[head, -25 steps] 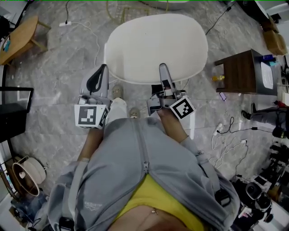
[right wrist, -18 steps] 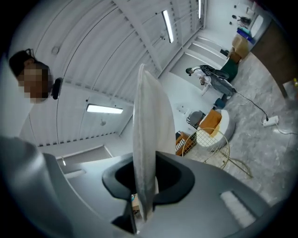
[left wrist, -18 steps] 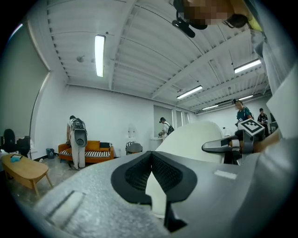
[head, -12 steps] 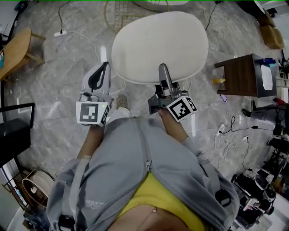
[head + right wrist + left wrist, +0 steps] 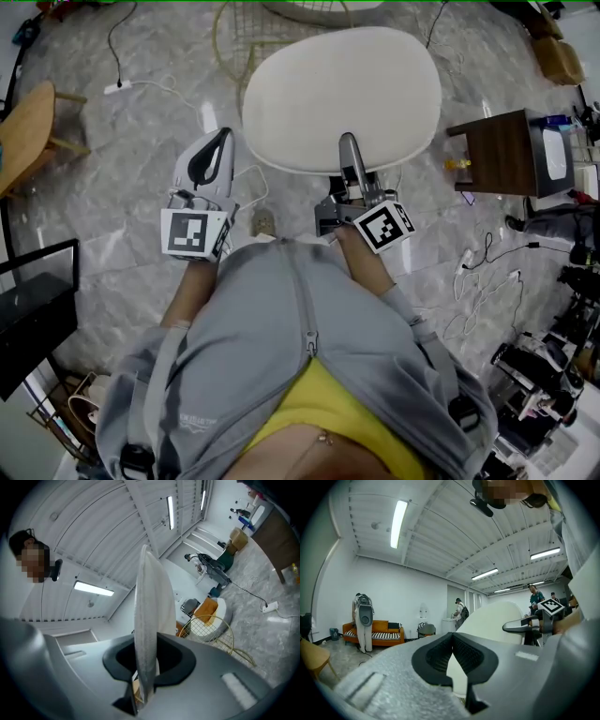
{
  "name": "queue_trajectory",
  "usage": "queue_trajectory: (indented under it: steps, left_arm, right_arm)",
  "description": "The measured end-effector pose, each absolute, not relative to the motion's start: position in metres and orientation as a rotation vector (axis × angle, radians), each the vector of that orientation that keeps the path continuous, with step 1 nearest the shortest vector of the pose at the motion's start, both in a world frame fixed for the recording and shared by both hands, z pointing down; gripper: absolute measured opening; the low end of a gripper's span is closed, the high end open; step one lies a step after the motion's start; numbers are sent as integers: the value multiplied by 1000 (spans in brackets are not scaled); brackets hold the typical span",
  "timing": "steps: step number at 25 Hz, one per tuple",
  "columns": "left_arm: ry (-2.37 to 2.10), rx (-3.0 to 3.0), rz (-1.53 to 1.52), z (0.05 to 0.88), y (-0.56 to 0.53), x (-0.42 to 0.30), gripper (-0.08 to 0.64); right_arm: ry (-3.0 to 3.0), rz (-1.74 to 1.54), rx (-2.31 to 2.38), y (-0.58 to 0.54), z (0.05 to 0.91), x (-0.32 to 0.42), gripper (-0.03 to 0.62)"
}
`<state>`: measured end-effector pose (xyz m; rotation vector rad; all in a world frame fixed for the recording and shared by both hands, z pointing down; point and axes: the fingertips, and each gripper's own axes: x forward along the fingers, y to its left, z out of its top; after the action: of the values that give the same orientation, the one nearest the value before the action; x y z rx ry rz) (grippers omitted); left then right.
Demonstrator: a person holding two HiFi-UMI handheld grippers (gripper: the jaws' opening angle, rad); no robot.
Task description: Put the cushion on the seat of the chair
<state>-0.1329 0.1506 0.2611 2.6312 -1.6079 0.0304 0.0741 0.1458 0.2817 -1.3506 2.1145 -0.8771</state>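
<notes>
Between the jaws of the right tool (image 5: 349, 150) sits the near rim of the cushion (image 5: 342, 98). The pads are clamped on it, and the right gripper view shows the white padded slab running straight out from the grip, seen edge-on. From that tool the cushion spreads forward and out to both sides. Its broad face is up and it is held clear of the marble floor (image 5: 122, 141).

The left tool (image 5: 217, 145) has its jaws together with nothing between them. The cushion's left edge lies just to the right of its tips. No view shows whether they touch, and this tool seems to carry no share of the load.

Ahead of both tools, past the cushion's far edge, stands a gold wire-framed chair (image 5: 242, 26). From the head camera the cushion hides most of it and only part of its mesh and rim peeks out at the far left. The right gripper view shows the wire frame ahead and to the right of that tool, well apart from the cushion's edge.

By my reading, the pick-up is done and the cushion is in carriage, but the placing has not begun. The cushion is not yet over the seat, and nothing rests on the chair's frame that I can see. What is left is to bring the cushion above the seat, lower it flat into the frame and open the right tool to let go. The left tool is free to steady or press it down.
</notes>
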Motion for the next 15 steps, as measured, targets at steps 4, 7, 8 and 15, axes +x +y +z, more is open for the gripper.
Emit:
queue_trajectory:
  steps: [4, 7, 8, 15]
  left_arm:
    - [-1581, 2640, 26, 265, 135, -140, 2]
    - [-1573, 2637, 23, 267, 126, -145, 2]
    - [-1568, 2640, 22, 267, 122, -145, 2]
    - [-1579, 2641, 9, 266, 88, -141, 2]
  right_arm:
    - [2078, -889, -1355, 132, 282, 65, 48]
    - [2073, -894, -1357, 122, 282, 59, 48]
    - [2078, -887, -1360, 118, 281, 57, 48]
    - [2117, -865, -1349, 80, 282, 52, 48]
